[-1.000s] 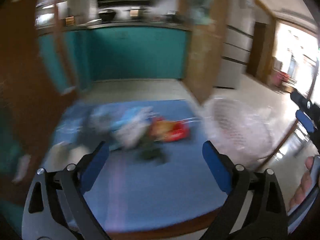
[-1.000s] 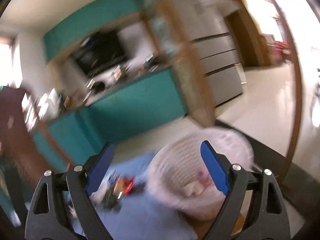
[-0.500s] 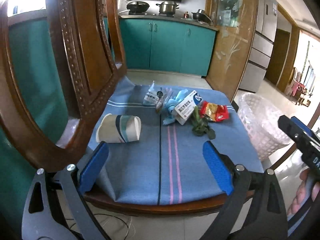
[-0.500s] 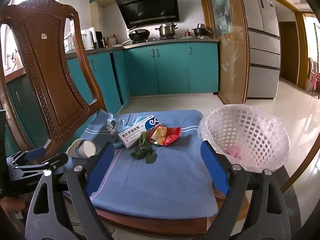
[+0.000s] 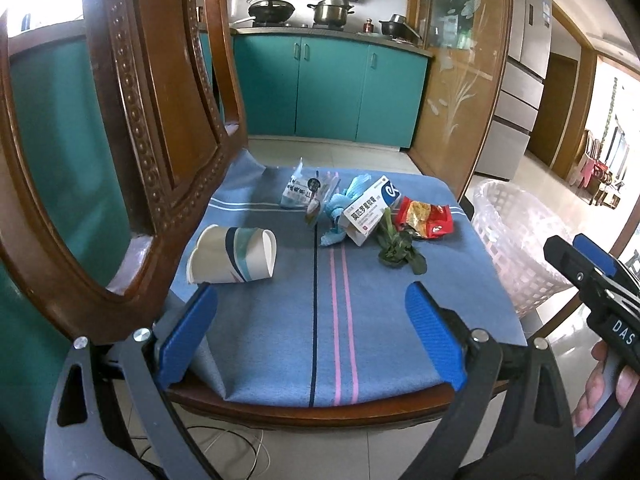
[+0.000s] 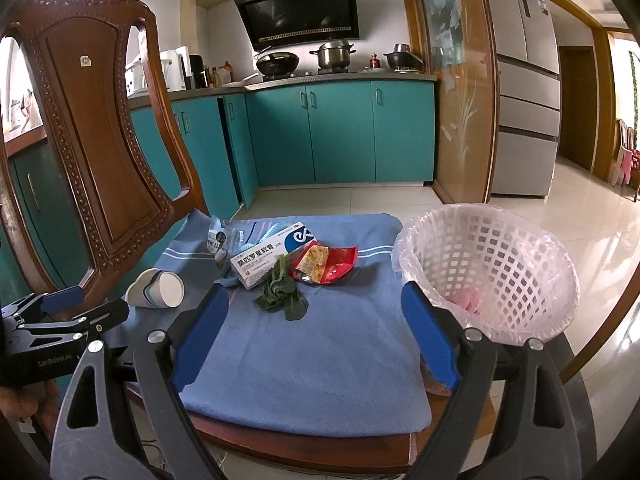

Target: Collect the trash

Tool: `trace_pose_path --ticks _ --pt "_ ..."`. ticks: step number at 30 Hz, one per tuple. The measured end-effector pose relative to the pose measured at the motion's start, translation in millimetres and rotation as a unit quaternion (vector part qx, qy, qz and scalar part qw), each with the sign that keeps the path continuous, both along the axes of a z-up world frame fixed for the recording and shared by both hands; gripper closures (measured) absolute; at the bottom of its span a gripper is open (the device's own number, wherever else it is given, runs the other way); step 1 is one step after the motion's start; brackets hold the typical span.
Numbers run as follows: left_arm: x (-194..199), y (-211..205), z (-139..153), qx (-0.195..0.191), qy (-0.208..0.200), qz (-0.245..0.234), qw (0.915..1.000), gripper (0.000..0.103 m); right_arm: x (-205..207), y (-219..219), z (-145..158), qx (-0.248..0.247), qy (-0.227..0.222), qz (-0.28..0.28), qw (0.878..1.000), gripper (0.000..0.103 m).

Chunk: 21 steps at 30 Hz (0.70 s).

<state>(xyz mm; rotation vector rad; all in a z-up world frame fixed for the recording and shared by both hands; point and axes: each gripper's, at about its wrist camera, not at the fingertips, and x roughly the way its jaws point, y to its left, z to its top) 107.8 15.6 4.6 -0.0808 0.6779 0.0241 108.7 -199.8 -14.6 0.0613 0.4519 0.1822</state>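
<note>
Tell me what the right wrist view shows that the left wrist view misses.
Only the right wrist view looks into the white plastic mesh basket, showing something pink at its bottom. Only the left wrist view shows the pink and dark stripes on the blue cloth. Both show the crushed paper cup on its side, the white and blue medicine box, the red snack wrapper and the wilted green leaf.

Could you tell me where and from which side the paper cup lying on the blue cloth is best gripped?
The paper cup lies on its side, mouth toward the trash pile. I would probably bring the open left gripper down from above and close the fingers across the middle of its body: the wall already looks squashed, so the rim would likely fold, and the chair back crowds its left side.
</note>
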Motion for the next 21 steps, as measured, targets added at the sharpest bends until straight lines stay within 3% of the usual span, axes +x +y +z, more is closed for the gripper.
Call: trace_pose_path --ticks 21 --pt "2.1 0.5 -3.9 0.002 0.005 0.004 1.0000 0.008 0.9 -3.3 -0.1 0.003 0.001 -0.001 1.000 0.017"
